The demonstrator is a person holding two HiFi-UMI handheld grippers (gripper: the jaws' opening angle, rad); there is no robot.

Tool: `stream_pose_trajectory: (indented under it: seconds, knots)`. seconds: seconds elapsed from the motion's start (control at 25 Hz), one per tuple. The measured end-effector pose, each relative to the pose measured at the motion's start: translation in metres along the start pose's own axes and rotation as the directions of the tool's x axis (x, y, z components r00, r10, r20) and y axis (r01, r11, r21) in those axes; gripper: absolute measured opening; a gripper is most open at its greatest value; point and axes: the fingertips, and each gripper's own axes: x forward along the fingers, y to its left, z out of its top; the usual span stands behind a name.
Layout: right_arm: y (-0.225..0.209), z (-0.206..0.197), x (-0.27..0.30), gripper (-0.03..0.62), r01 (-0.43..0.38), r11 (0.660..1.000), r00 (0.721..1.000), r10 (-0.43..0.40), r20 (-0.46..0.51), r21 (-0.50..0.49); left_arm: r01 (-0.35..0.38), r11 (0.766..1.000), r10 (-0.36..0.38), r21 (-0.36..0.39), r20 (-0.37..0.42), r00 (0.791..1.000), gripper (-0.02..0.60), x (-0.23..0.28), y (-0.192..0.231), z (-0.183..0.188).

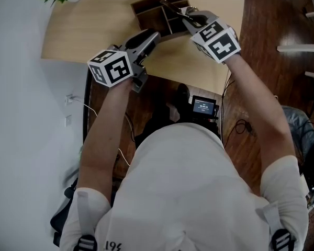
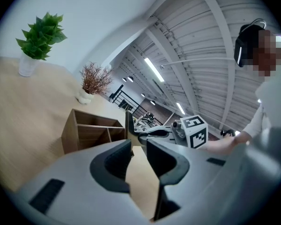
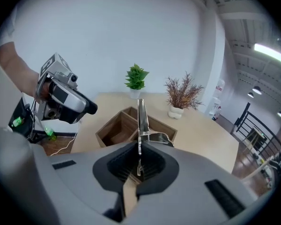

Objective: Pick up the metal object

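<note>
**A:** Gripping what, exactly, in the right gripper (image 3: 138, 165)?

**B:** The metal object (image 3: 139, 121). The jaws are clenched on one end of the thin strip, so the rest sticks straight out ahead of them. A small bent tab branches off just past the jaw tips.

**A:** Why hold it by the end?

**B:** My guess is that the end was the only part reachable. The wooden box (image 3: 110, 128) lies directly below and ahead of the jaws, and its dividers leave little room for a wide grip.

**A:** Is the strip clear of the box?

**B:** It seems lifted above the compartments. I cannot tell whether its far tip touches a wall.

**A:** And the left gripper (image 2: 139, 161)?

**B:** It is released, with a gap between the jaws and nothing but bare table (image 1: 94, 25) showing through. It hovers off to the right gripper's left, near the table's front edge, probably just staying out of the way.

**A:** Is there room to move?

**B:** Upward and back toward the person looks free. Ahead of the jaws, past the box, stand a green plant (image 3: 136, 78) and a dried plant (image 3: 182, 93), both well apart from the strip. The box walls beneath are the nearest edges to mind.
</note>
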Motion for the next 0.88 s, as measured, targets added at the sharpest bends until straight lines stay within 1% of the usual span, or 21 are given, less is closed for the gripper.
stream_pose_trajectory:
  seconds: [0.16, 0.36, 0.64, 0.84, 0.88]
  knots:
    - [-0.007, 0.006, -0.01, 0.005, 0.023, 0.998, 0.999, -0.025, 0.035, 0.056, -0.001, 1.0, 0.0, 0.019, 0.037, 0.999, 0.094, -0.004, -0.008, 0.012]
    - [-0.011, 0.013, -0.025, 0.005, 0.045, 0.992, 0.996, -0.054, 0.073, 0.116, 0.018, 0.998, -0.021, 0.053, 0.068, 0.997, 0.093, -0.009, -0.024, 0.026]
    - [-0.009, 0.024, -0.041, 0.005, 0.069, 0.988, 0.99, -0.085, 0.114, 0.138, 0.024, 0.995, -0.035, 0.095, 0.117, 0.993, 0.092, -0.022, -0.038, 0.043]
    - [-0.004, 0.034, -0.064, 0.005, 0.089, 0.983, 0.981, -0.114, 0.159, 0.158, 0.031, 0.991, -0.05, 0.127, 0.152, 0.987, 0.091, -0.036, -0.061, 0.054]
    - [-0.003, 0.036, -0.068, 0.005, 0.091, 0.983, 0.979, -0.118, 0.168, 0.16, 0.029, 0.99, -0.052, 0.141, 0.163, 0.985, 0.058, -0.039, -0.064, 0.057]
